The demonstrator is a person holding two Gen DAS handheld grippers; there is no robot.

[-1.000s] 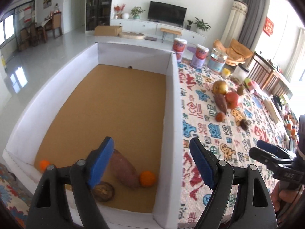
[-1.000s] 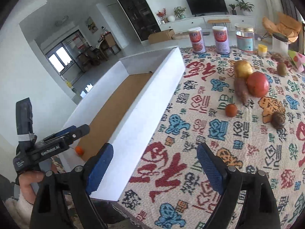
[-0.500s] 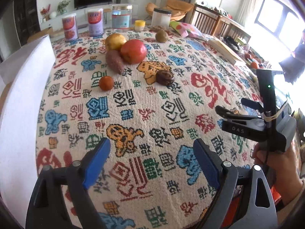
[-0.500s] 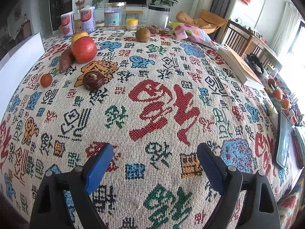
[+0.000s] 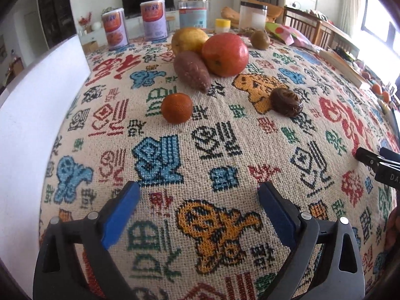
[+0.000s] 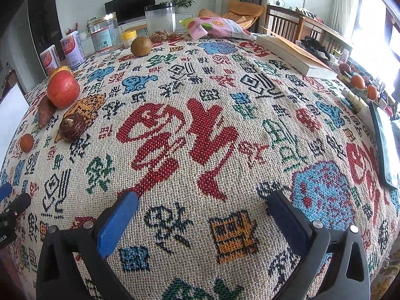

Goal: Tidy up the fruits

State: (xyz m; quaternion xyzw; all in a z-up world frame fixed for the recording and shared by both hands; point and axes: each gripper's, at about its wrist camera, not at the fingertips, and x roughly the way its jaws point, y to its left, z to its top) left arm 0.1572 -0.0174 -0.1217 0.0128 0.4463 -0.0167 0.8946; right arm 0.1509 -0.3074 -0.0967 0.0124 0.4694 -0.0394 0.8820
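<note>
The table (image 5: 225, 150), draped in patterned cloth, is being spanned by both grippers. The left gripper (image 5: 198, 195) and right gripper (image 6: 202, 202) are being held with jaws just widened, nothing between them. The fruits (image 5: 225, 53) are being left clustered far-left, the small orange (image 5: 177, 108) nearest.

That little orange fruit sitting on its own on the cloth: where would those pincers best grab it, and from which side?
Probably across its round middle, from above. The small orange fruit stands apart from the sweet potato and the dark brown fruit, so both sides look free for the fingers. The left gripper, open and empty, faces it most directly.
</note>
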